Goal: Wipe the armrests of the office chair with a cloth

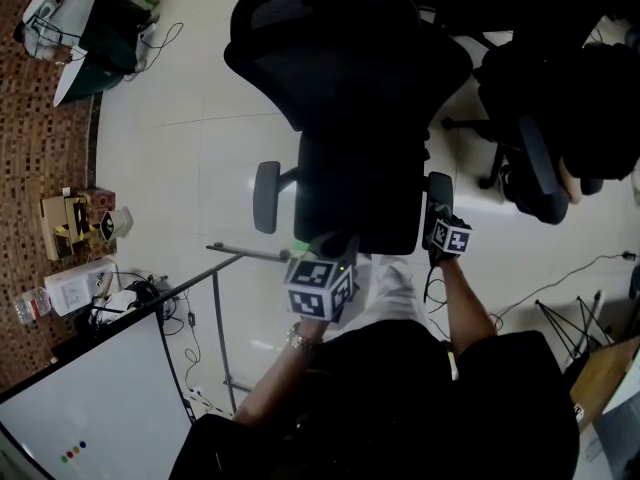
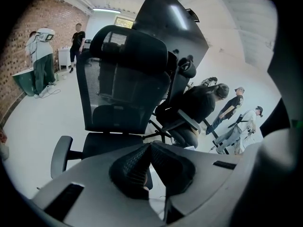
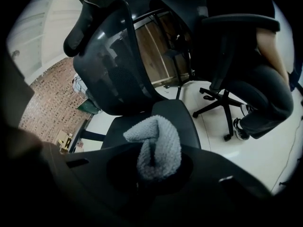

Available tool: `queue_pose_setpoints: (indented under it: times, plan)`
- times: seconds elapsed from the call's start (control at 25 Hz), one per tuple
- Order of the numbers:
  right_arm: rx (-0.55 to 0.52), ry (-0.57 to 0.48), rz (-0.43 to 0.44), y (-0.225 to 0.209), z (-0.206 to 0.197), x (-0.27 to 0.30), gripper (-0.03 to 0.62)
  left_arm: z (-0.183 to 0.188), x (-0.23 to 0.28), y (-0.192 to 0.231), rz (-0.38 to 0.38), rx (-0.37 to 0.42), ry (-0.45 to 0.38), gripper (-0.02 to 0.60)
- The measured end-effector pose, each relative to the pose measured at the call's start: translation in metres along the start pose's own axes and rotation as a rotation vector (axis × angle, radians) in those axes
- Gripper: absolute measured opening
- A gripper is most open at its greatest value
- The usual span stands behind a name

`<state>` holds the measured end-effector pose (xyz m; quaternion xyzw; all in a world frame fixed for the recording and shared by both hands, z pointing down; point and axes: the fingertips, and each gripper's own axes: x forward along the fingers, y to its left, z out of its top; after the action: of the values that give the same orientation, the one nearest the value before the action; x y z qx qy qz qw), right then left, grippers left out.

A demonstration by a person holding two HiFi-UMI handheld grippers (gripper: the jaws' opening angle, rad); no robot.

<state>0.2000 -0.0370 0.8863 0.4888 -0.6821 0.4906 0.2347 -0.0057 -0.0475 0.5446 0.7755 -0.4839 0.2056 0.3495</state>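
The black office chair [image 1: 355,118] stands in front of me with its seat toward me; the left gripper view shows its mesh back [image 2: 124,86]. Its left armrest [image 1: 266,196] [image 2: 60,155] is free. My right gripper [image 1: 438,216] [image 3: 154,162] is shut on a folded grey cloth [image 3: 155,144], held at the near end of the right armrest [image 1: 440,190] [image 3: 177,119]; I cannot tell whether the cloth touches it. My left gripper [image 1: 335,245] [image 2: 149,149] hovers at the seat's front edge, shut, with nothing between its ribbed pads.
A person sits on a second black chair [image 1: 545,163] [image 3: 246,74] close on the right. A metal frame [image 1: 222,268] and a white board [image 1: 85,413] stand at lower left, with boxes [image 1: 72,223] and cables by the wall. People [image 2: 75,41] stand farther off.
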Motion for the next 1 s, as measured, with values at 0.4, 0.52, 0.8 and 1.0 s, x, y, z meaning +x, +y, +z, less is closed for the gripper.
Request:
queue_pose_setpoints:
  times: [0.4,0.52,0.8,1.0]
  plan:
    - [0.002,0.198,0.021,0.009,-0.098,-0.038,0.020,0.007,0.000,0.006,0.005,-0.010,0.004,-0.005]
    - [-0.017,0.193,0.006,0.013,-0.074,-0.036,0.020,0.009,-0.005,0.013,0.017,-0.010,0.001,-0.005]
    - [-0.160,0.098,-0.104,0.004,0.066,0.024,0.020,-0.003,-0.010,0.026,0.037,-0.014,0.015,-0.005]
    - [-0.172,0.104,-0.089,0.002,0.082,0.054,0.020,-0.011,-0.009,0.025,0.042,-0.037,0.028,-0.005]
